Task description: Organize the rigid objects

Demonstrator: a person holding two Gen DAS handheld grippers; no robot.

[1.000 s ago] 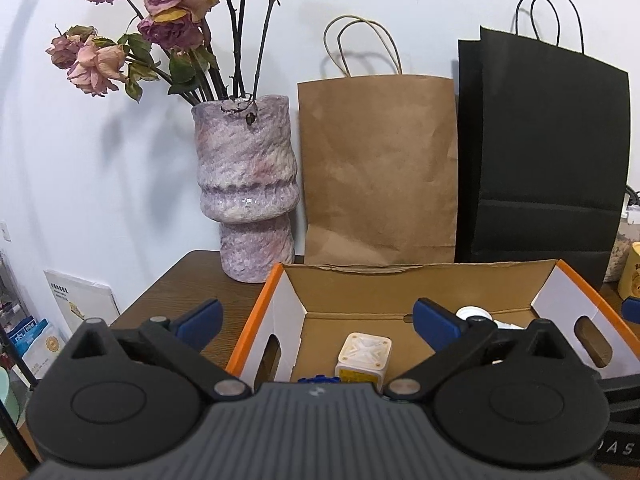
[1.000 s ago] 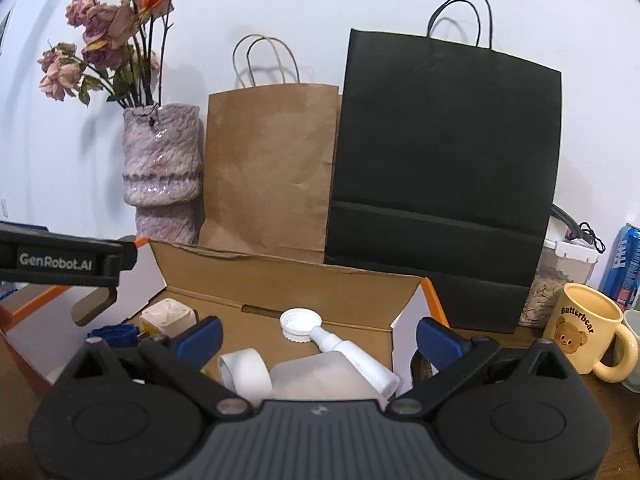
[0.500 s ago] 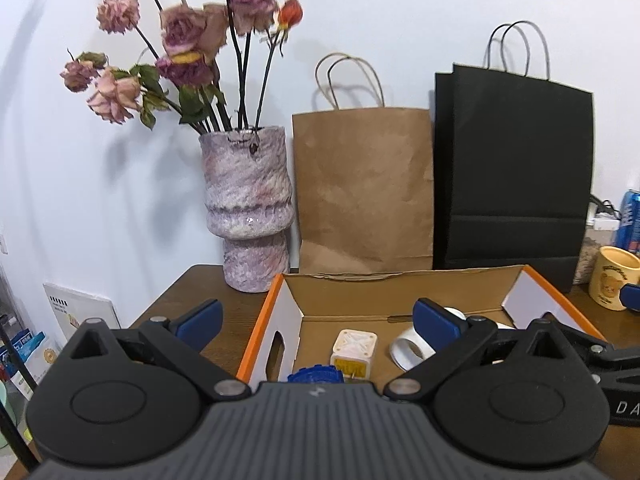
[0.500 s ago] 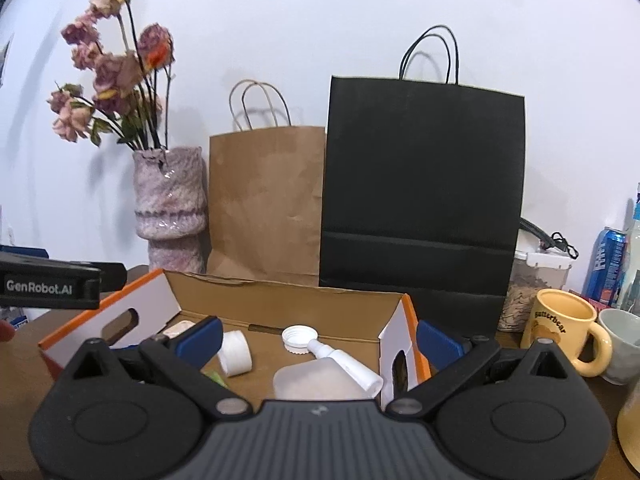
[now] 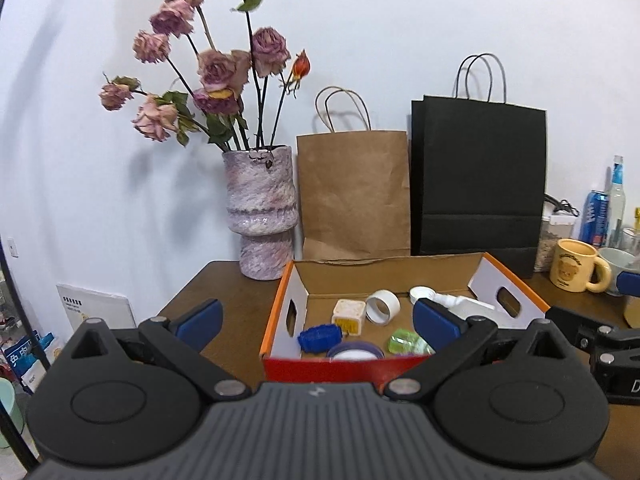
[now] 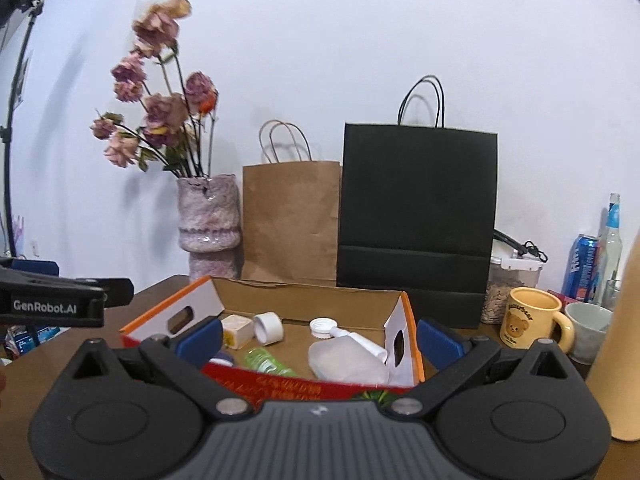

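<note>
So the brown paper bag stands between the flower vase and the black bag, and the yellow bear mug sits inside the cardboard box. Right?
Not quite. The bear mug stands on the table outside the cardboard box, to its right, as the right wrist view shows. The brown paper bag does stand between the vase and the black bag.

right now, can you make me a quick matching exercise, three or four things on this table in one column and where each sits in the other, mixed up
Things:
1. blue ridged piece
2. vase
3. yellow mug
4. black bag

Places:
a. on the table right of the box
b. inside the box, near its front left corner
c. behind the box, against the wall
d. off the box's back left corner

Pairs: 1-b, 2-d, 3-a, 4-c
</note>
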